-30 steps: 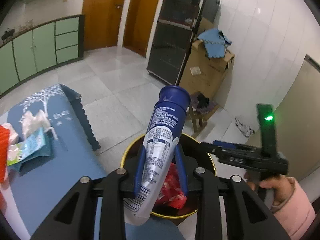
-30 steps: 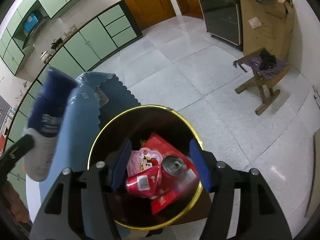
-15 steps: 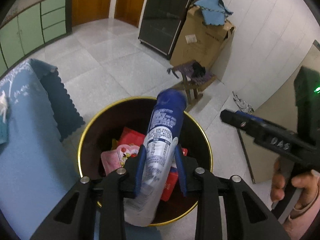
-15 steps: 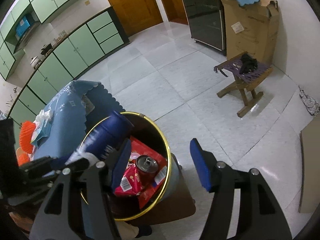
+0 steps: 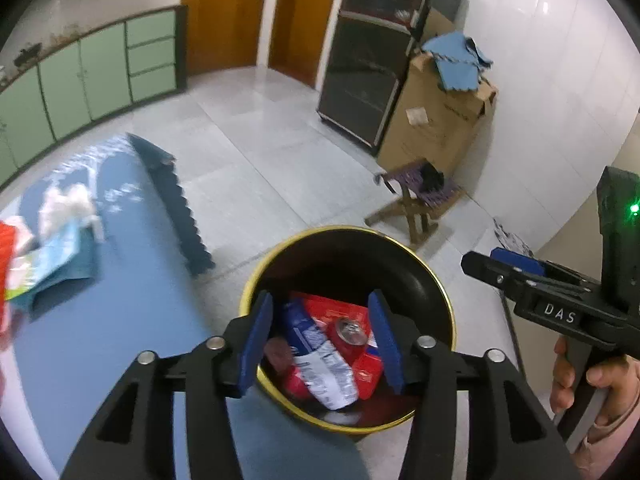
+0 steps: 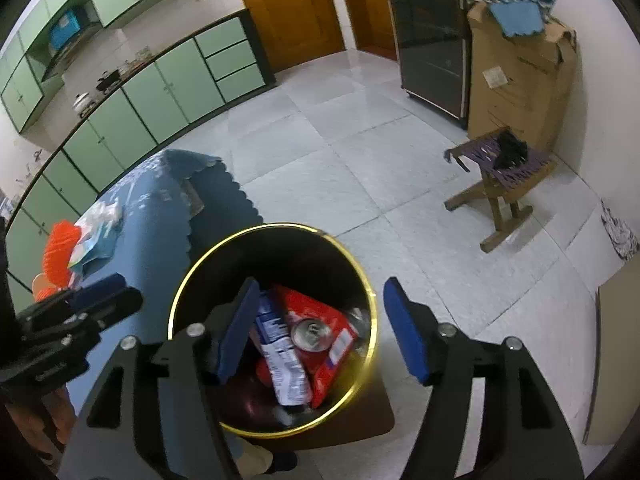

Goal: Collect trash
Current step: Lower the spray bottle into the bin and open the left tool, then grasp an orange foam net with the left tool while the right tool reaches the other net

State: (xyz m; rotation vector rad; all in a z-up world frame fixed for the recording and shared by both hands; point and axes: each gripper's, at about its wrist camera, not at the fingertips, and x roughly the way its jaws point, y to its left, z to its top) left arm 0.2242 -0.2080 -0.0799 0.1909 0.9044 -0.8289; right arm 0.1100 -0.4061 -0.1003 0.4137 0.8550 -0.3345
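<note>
Inside the gold-rimmed bin [image 5: 442,296], the blue-and-white tube [image 5: 316,354] lies on red wrappers beside a can [image 5: 352,330], its print too small to read. Above the bin, left tool [image 5: 320,342] hangs spread and empty; right tool [image 6: 320,330], marked "DAS", is spread too.

gold-rimmed black bin [image 5: 448,312], blue tablecloth [image 5: 120,320]

Home kitchen – green cabinets [image 6: 132,120]; wooden doors [image 6: 288,12]; tiled floor [image 6: 360,152].
</note>
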